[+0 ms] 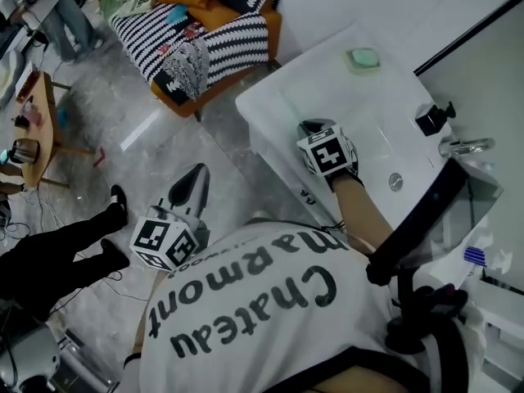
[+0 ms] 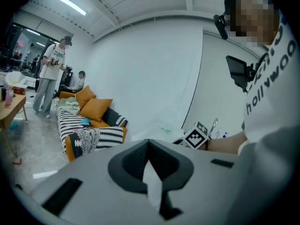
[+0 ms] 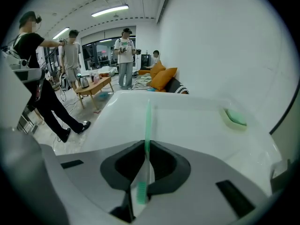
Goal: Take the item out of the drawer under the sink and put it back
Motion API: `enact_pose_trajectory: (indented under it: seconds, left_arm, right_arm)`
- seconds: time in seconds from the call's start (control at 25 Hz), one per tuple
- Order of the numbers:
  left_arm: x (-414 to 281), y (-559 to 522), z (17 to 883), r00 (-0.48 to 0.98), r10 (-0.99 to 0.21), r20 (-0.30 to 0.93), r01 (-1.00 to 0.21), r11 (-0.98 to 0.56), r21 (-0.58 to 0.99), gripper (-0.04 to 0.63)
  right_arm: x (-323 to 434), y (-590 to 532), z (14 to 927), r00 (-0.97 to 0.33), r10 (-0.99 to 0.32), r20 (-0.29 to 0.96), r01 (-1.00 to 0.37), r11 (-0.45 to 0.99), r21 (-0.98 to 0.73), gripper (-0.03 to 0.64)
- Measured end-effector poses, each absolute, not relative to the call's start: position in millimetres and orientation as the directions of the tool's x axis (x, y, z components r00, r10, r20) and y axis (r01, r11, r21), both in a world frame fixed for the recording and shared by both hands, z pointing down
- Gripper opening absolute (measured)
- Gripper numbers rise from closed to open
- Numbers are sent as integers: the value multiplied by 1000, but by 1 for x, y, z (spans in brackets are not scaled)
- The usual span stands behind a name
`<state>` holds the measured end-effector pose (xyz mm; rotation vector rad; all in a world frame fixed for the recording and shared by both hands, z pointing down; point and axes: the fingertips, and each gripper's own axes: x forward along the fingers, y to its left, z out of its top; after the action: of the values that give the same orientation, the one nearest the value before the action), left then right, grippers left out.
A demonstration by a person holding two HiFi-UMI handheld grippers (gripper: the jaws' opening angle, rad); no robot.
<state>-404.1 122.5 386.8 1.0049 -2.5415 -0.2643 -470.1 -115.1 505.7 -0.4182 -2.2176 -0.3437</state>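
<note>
My right gripper (image 1: pixel 313 128) is over the white sink counter (image 1: pixel 286 97), its marker cube showing above the person's wrist. It is shut on a green toothbrush (image 3: pixel 147 121). The bristle head lies back between the jaws and the handle sticks out forward over the basin. My left gripper (image 1: pixel 193 183) hangs over the grey floor, left of the vanity, with its jaws closed and nothing between them (image 2: pixel 149 142). The toothbrush does not show in the head view. No drawer front can be made out in any view.
A green soap dish (image 1: pixel 363 58) sits at the counter's far end, a chrome faucet (image 1: pixel 463 146) and a black fitting (image 1: pixel 431 118) at the wall side. A striped sofa (image 1: pixel 196 39), a wooden table (image 1: pixel 37 129) and a bystander's legs (image 1: pixel 65 248) are to the left.
</note>
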Motion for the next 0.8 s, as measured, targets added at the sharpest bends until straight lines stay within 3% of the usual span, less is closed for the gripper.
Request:
enact_pose_trajectory:
  seconds: [0.8]
  left_arm:
    - [-411, 121, 390, -652, -702, 286, -629, 711, 313, -3]
  right_arm:
    - [-472, -120, 509, -498, 195, 845, 361, 933, -3, 40]
